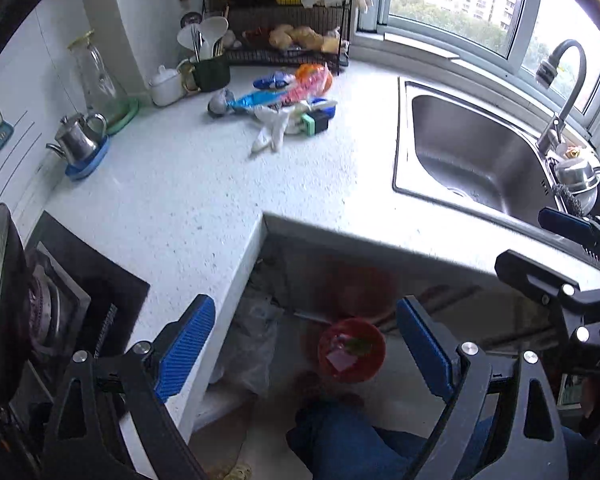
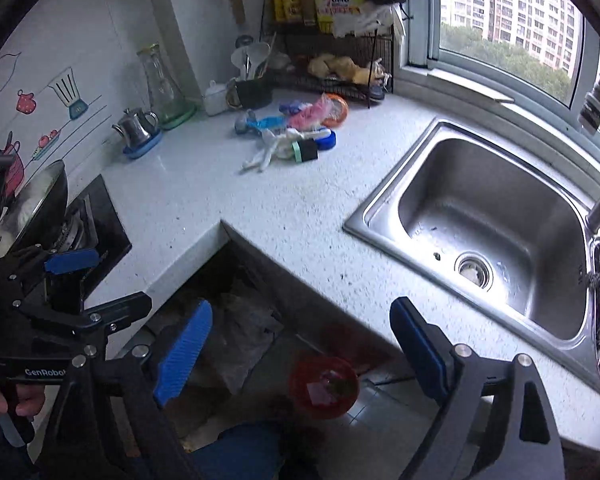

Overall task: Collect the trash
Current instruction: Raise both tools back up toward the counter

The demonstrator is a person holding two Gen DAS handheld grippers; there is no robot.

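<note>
While both tongs hang empty above the counter's inner corner, the trash waits at the back.

Your left gripper [image 1: 304, 344] and right gripper [image 2: 300, 346] each have their blue pads spread wide apart with nothing between them; below them, on the floor under the worktop [image 1: 204, 184], sits a red bin [image 1: 351, 350] already holding scraps. The litter pile [image 1: 284, 106] lies near the counter's back edge, in front of the wire rack [image 1: 292, 40]: crumpled blue and pink plastic wrappers [image 2: 300, 120], a limp white glove-like piece [image 1: 270, 130], and a sponge block [image 2: 306, 151]. These should be light, soft and slippery, so pinch a bunched fold of film rather than a flat face; the sponge will squash, so take it across its firm sides.
</note>
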